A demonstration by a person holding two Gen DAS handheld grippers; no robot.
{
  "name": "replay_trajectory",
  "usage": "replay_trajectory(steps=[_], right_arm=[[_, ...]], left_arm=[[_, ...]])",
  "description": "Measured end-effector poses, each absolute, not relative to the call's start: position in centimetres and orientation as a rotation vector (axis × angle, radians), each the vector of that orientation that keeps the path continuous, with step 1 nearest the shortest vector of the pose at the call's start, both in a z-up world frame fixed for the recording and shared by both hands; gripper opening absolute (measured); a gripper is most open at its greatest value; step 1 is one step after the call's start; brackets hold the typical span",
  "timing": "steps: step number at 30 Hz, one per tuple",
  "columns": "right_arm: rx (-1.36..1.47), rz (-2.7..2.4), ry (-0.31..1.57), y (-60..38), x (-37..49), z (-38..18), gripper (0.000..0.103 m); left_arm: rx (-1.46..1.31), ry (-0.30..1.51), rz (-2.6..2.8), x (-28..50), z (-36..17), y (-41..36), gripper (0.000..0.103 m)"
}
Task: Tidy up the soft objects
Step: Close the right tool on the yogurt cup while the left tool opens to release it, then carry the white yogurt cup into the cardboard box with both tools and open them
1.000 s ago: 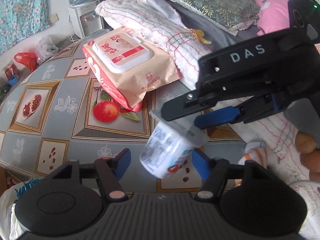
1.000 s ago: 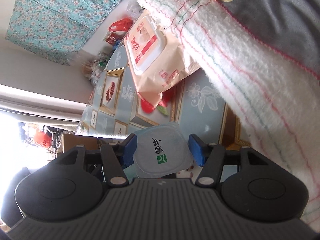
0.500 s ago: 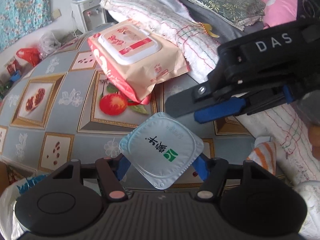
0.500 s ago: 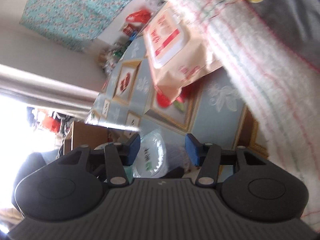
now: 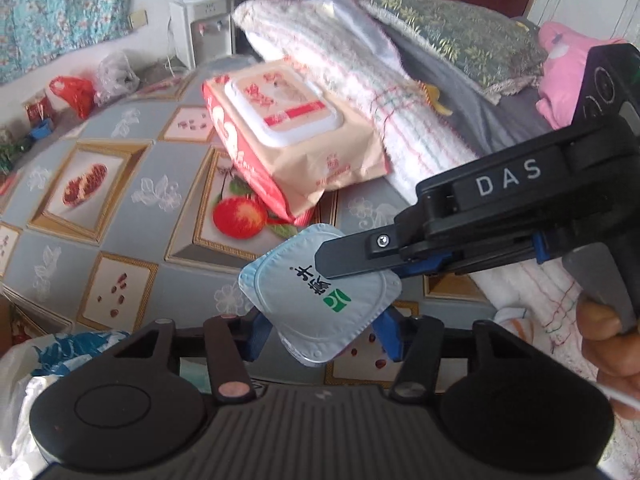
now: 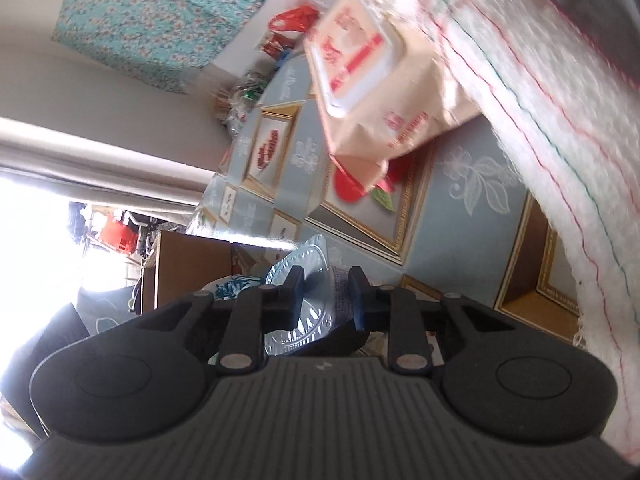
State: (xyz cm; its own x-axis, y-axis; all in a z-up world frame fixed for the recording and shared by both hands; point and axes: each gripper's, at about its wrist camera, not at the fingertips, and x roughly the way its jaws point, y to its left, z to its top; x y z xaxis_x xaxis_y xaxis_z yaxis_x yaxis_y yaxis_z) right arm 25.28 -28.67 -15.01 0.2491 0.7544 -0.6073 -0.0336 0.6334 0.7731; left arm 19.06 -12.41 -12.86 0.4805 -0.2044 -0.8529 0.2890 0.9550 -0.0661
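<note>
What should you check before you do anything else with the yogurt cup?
1. Left gripper around the yogurt cup, jaws on both sides: ok.
2. Right gripper pinching the cup's foil rim: looks ok, though blurry.
3. Foil lid sealed: ok from the left view; the edge under the right jaws cannot tell.
4. Wipes pack out of the way, lying on the tablecloth beyond the cup: ok.
5. Folded towel not snagged on either gripper: ok.
6. Where the cup should go: cannot tell.

close wrist views along tongs, sharing yogurt cup, wipes pack
</note>
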Motion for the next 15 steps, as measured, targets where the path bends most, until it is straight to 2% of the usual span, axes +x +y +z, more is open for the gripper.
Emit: replay_trajectory(steps=[10,15], right_arm=[[0.700,0.654,1.110,-29.3,22.7,-7.7,0.023],[0.705,0.683,1.073,-28.1,19.4,-4.4,0.022]], left_arm=[[0.042,0.891,-0.283,15.9,-7.5,-12.3,0.056],[-0.055,0.880,-0.266,13.5,-4.9,-10.2,0.056]])
